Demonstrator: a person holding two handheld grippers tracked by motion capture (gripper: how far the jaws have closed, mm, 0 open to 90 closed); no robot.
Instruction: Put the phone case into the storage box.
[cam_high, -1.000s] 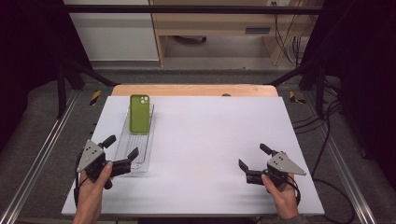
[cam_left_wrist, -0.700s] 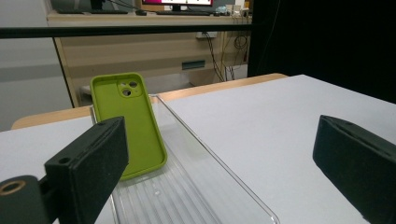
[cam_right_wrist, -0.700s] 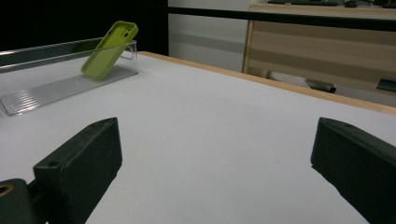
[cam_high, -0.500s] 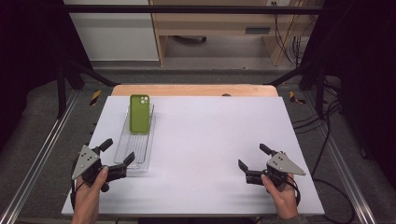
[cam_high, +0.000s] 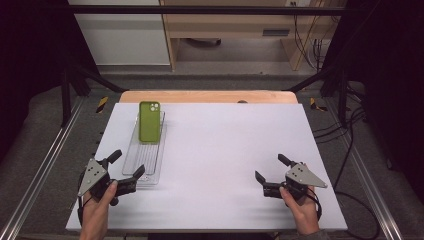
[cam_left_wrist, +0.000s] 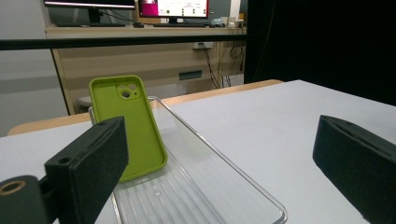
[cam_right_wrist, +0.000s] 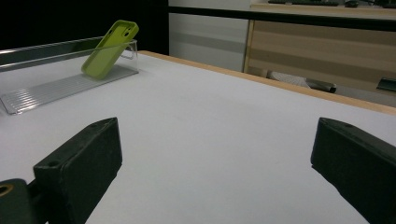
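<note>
White table (cam_high: 225, 150) before a wooden desk (cam_high: 235, 30); both tongs gape, holding nothing.

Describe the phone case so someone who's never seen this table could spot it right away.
On the white table, find the long clear tray at the left side, in front of the left gripper. The phone case leans at the tray's far end, its top against the end wall. It's the only lime-green thing there.
</note>
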